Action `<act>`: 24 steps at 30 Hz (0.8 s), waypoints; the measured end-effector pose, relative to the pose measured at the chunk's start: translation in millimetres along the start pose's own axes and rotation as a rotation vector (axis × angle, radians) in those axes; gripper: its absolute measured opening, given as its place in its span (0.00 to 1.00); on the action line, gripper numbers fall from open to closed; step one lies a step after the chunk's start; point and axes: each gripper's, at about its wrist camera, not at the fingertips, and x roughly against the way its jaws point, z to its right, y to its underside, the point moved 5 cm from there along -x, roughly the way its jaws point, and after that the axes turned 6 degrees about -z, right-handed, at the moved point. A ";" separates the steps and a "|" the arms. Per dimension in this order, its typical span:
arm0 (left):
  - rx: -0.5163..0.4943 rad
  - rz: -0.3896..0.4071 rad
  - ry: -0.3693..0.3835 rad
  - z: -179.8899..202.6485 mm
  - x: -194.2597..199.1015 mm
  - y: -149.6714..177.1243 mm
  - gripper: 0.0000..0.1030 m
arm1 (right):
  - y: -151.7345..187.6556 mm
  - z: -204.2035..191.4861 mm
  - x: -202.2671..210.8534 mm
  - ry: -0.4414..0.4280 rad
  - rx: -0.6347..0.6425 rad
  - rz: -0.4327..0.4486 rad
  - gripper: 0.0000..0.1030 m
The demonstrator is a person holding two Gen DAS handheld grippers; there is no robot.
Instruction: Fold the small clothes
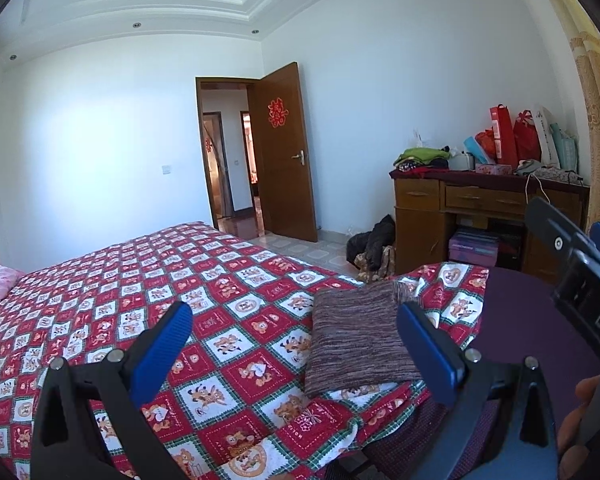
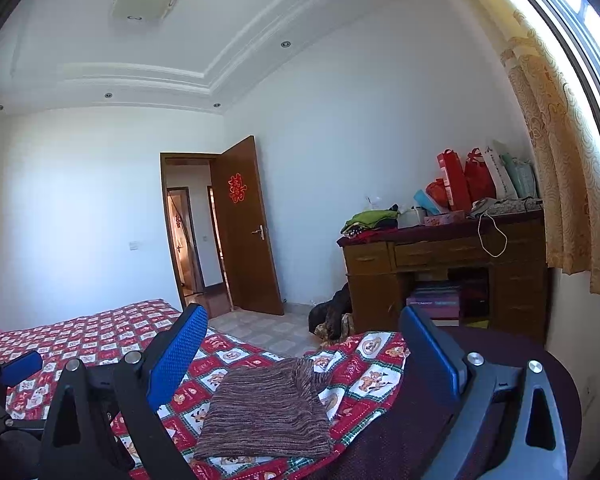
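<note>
Since knit garment (image 2: 266, 416) lies folded flat on bedspread (image 1: 236, 280), I judge fold finished; left gripper (image 1: 296, 344) and right gripper (image 2: 304, 344) spread wide, empty.

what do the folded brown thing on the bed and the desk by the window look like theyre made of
Folded garment: looks like a soft knit, going by its fine brown-and-pale streaks and matte surface; exact fibre unclear. Desk: apparently wood or wood veneer, brown with a slight sheen and drawer fronts.
</note>
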 end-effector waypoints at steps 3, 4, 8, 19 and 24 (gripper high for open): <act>0.001 0.006 -0.001 0.4 2.1 -0.2 1.00 | 0.2 2.0 0.0 0.001 -0.010 -0.004 0.95; 0.002 0.008 -0.004 0.4 2.7 -0.7 1.00 | -0.2 2.5 0.5 0.003 -0.011 -0.001 0.95; 0.003 0.012 -0.015 0.7 3.5 -2.1 1.00 | -1.8 4.4 2.7 0.009 -0.011 0.010 0.95; -0.007 0.000 -0.023 3.8 0.4 -2.2 1.00 | -2.6 8.0 1.2 0.015 -0.016 0.014 0.95; 0.005 -0.024 0.007 5.3 -2.8 -2.1 1.00 | -2.0 9.9 2.7 0.020 -0.021 0.020 0.95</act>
